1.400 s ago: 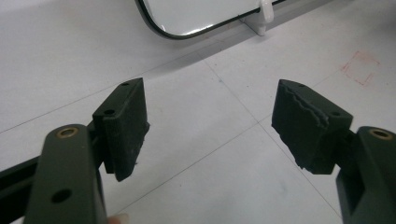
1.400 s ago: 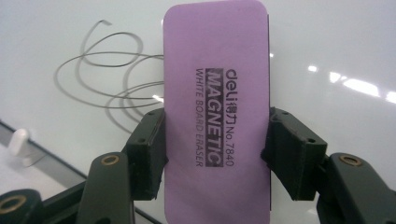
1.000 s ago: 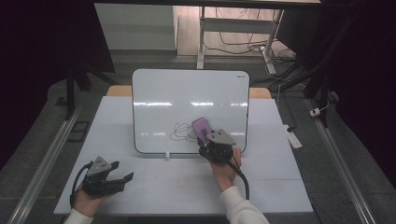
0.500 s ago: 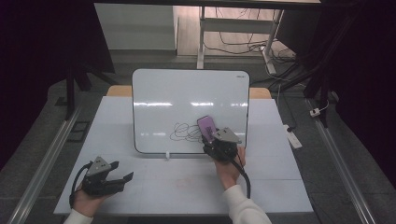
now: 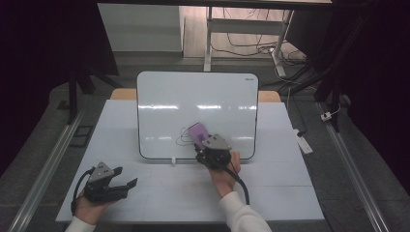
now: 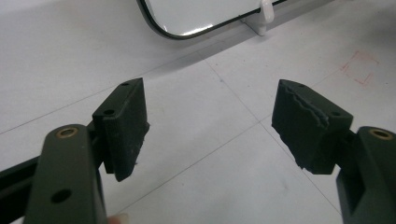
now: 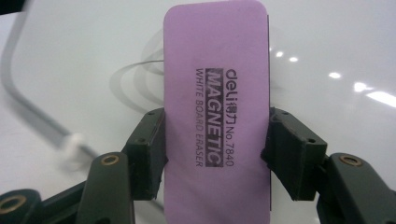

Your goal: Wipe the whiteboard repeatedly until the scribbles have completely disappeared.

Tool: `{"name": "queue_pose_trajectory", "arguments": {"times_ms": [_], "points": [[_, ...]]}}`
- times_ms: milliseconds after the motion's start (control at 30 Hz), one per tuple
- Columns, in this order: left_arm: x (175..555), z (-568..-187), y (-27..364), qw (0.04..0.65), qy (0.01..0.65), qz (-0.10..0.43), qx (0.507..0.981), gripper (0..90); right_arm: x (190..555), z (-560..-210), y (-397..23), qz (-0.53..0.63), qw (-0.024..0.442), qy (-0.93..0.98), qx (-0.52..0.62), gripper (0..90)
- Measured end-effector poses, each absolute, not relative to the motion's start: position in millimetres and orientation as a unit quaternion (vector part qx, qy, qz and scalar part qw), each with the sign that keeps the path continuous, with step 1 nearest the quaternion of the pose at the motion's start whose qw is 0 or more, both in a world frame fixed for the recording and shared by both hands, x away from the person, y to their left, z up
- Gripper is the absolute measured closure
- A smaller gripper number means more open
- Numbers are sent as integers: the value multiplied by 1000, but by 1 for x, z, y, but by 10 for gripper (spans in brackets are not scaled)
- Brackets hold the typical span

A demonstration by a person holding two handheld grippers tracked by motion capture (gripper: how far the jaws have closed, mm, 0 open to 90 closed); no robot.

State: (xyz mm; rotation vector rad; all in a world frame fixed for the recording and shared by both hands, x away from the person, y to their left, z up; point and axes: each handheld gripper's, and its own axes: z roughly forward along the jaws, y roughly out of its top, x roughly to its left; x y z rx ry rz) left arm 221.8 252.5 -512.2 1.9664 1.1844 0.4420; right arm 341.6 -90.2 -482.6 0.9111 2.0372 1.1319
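Note:
A white board point(image 5: 193, 96) stands propped up at the middle of the table, with a dark scribble point(image 5: 183, 136) low on its face. My right gripper point(image 5: 205, 145) is shut on a purple magnetic whiteboard eraser point(image 5: 197, 133) and holds it against the board beside the scribble. In the right gripper view the eraser point(image 7: 215, 112) sits upright between both pads, and curved scribble lines point(image 7: 135, 79) show to its left. My left gripper point(image 5: 126, 186) rests low at the table's front left, open, nothing between its jaws point(image 6: 210, 135).
The board leans on small white feet point(image 5: 172, 161) on a white table top point(image 5: 159, 193). A white foot point(image 6: 262, 14) and the board's lower corner lie ahead of the left gripper. Metal rails run along both table sides; cables lie on the floor behind.
The right gripper has carried the eraser a little to the left, back toward the scribble. The left gripper has kept still.

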Motion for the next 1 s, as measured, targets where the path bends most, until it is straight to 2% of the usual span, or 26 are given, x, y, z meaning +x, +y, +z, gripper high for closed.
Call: {"name": "queue_pose_trajectory", "arguments": {"times_ms": [67,200,267,500,567,633,833,1000], "points": [[222,-512,252,391,467,175,773,276,348,-475,-111,432,329,754,369,413],[223,-512,251,389,467,173,775,276,352,-472,-120,438,329,745,382,413],[223,-512,250,389,465,174,776,276,349,-474,-114,433,339,746,377,414],[222,-512,251,389,466,174,775,276,337,-490,-63,440,303,776,335,413],[222,-512,253,391,466,173,774,276,334,-492,-56,429,311,788,315,413],[221,-512,253,391,467,174,774,276,336,-489,-63,422,312,791,315,413],[222,-512,250,388,466,174,776,276,353,-469,-121,432,338,745,380,413],[223,-513,251,388,463,173,778,276,348,-476,-98,425,345,753,366,414]]}}
